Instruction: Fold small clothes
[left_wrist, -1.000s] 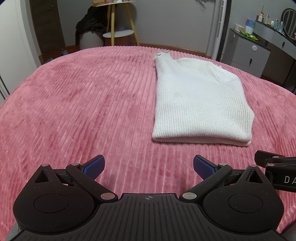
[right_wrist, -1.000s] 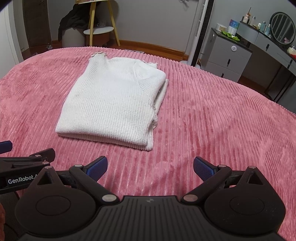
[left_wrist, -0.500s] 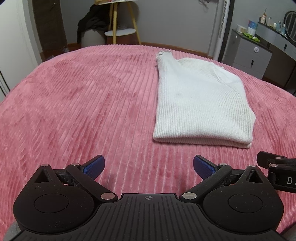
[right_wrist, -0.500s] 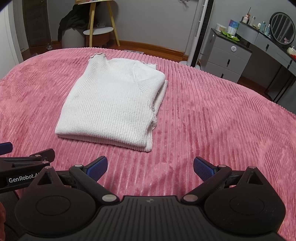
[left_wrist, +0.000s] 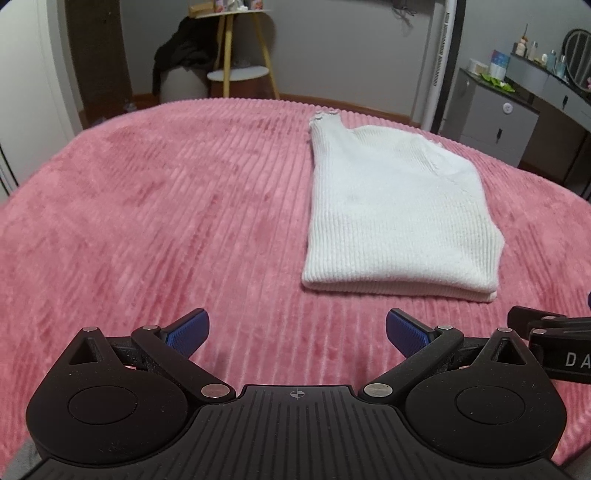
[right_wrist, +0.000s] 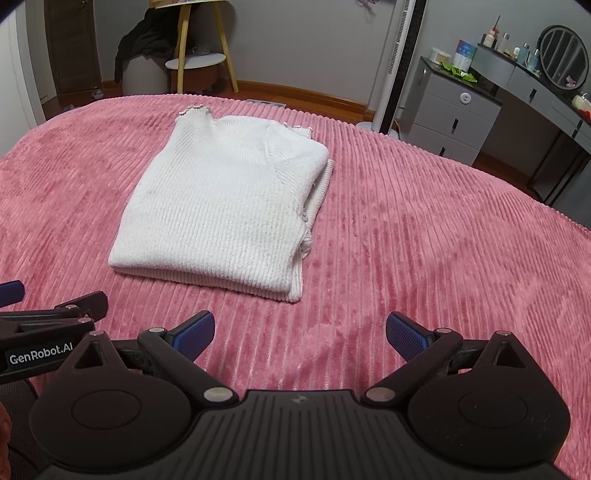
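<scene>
My left gripper (left_wrist: 295, 334) fingers spread wide and empty, my right gripper (right_wrist: 300, 334) fingers likewise apart, both low over the pink ribbed bedspread (left_wrist: 155, 206), folded white knit sweater (right_wrist: 221, 210) lying flat ahead, untouched

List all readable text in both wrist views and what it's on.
"GenRobot.AI": white print on the side of the left gripper, seen in the right wrist view.
"DA": start of a cut-off word on the right gripper, at the left wrist view's edge.
Labels on the bottles and box on the dresser: too small to read.
</scene>
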